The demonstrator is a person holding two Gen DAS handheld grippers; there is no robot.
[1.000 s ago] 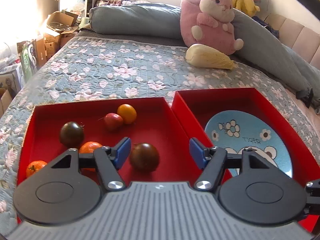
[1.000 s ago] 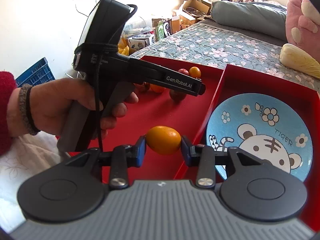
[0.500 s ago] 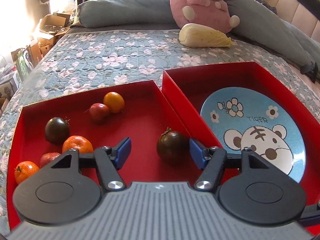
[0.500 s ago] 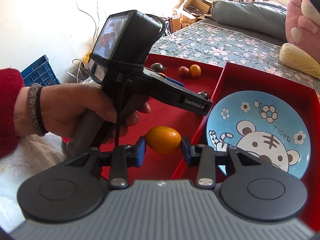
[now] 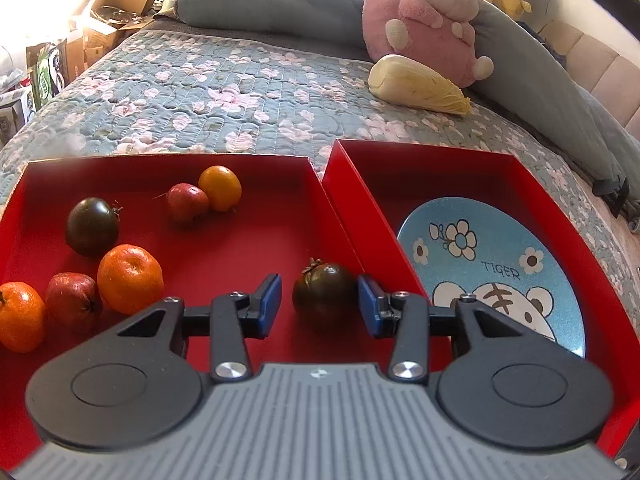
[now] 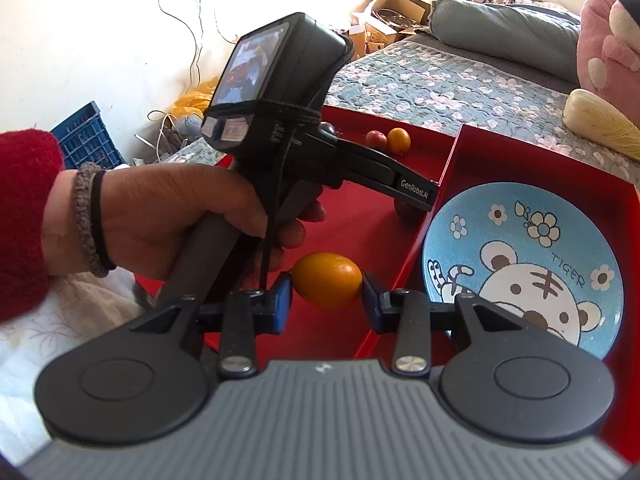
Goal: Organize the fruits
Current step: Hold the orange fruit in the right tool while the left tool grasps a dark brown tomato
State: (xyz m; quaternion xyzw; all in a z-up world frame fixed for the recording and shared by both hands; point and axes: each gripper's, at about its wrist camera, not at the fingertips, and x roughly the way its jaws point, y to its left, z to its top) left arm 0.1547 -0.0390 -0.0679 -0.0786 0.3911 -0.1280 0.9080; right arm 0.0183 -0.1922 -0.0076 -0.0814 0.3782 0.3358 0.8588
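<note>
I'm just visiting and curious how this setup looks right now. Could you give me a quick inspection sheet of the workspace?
Surface: floral quilt on a bed, with two red trays side by side.
Job's things: seven fruits in the left tray, including a dark tomato; blue tiger plate in the right tray, bare.
Clutter: pink plush toy, pale cabbage.
Grippers: left gripper closing around the dark tomato, pads not yet pressing; right gripper shut on a yellow-orange fruit.
Cables: wires hanging down the wall.
Surroundings: cardboard boxes, blue crate, grey pillow.
</note>
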